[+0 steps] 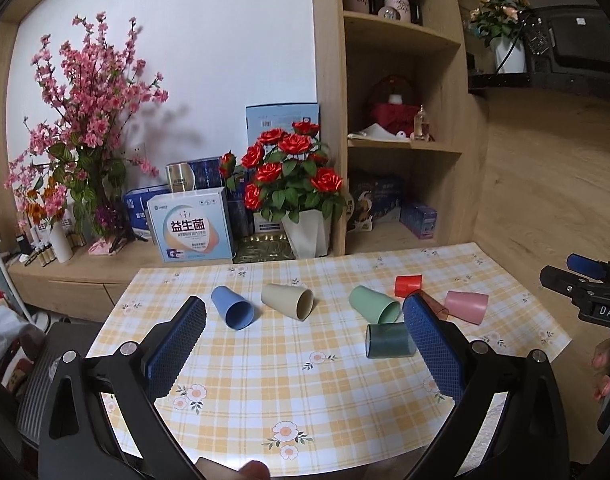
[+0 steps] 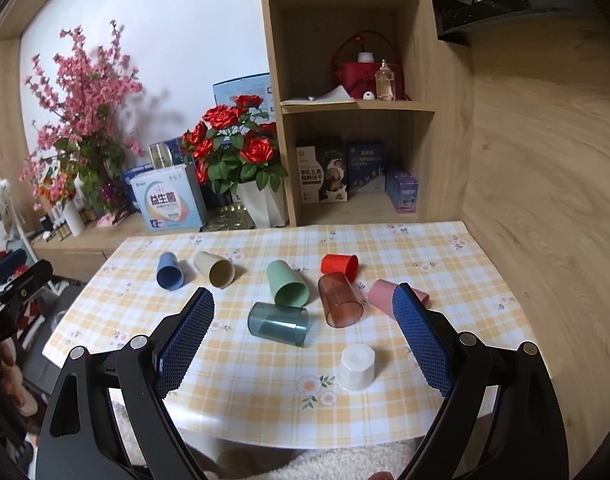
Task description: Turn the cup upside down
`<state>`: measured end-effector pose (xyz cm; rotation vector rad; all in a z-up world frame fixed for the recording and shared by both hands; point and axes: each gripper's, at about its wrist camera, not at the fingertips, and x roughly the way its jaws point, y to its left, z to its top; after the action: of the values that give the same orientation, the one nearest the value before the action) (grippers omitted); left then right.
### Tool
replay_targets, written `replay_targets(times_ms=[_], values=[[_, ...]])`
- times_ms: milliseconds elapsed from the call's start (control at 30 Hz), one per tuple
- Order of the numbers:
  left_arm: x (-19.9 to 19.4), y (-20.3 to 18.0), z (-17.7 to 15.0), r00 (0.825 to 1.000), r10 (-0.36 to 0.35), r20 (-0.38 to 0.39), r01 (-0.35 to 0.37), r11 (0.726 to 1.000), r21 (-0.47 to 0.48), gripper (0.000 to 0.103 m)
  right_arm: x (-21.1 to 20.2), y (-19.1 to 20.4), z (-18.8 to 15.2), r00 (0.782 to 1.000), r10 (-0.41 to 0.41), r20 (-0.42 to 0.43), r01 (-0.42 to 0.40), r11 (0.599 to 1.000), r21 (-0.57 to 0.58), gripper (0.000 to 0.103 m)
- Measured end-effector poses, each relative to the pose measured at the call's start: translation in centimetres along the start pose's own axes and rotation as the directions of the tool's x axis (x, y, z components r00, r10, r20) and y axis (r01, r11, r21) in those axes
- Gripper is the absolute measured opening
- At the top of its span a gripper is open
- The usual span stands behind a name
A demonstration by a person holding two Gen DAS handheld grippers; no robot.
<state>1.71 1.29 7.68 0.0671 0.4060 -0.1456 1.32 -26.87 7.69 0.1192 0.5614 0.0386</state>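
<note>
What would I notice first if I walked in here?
Colourful cups lie tipped over on the checked tablecloth: blue cup, beige cup, green cup, red cup. Only the white cup near the front stands upside down. Red roses stand behind the table.

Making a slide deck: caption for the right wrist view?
Open right claw above a checked tablecloth with seven cups lying sideways and one white cup already inverted.

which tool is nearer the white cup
Right. The white cup sits just ahead between the right tool's fingers; the left tool is further off to its left.
</note>
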Motion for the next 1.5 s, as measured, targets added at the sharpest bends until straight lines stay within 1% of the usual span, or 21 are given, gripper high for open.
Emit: replay_targets(times_ms=[333, 633, 1500], values=[[-0.6, -0.4, 0.1, 1.0, -0.017, 0.001, 0.017, 1.0, -0.005, 0.097, -1.2, -0.1, 0.0, 1.0, -0.007, 0.009, 0.007, 1.0, 0.008, 0.088], [-0.6, -0.6, 0.0, 1.0, -0.026, -0.004, 0.026, 1.0, -0.007, 0.097, -1.1, -0.3, 0.0, 1.0, -0.018, -0.001, 0.018, 1.0, 0.009, 0.088], [-0.7, -0.3, 0.3, 1.0, -0.026, -0.014, 0.025, 0.999, -0.02, 0.097, -0.9, -0.7, 0.5, 0.999, -0.036, 0.0, 0.036, 0.999, 0.013, 0.088]])
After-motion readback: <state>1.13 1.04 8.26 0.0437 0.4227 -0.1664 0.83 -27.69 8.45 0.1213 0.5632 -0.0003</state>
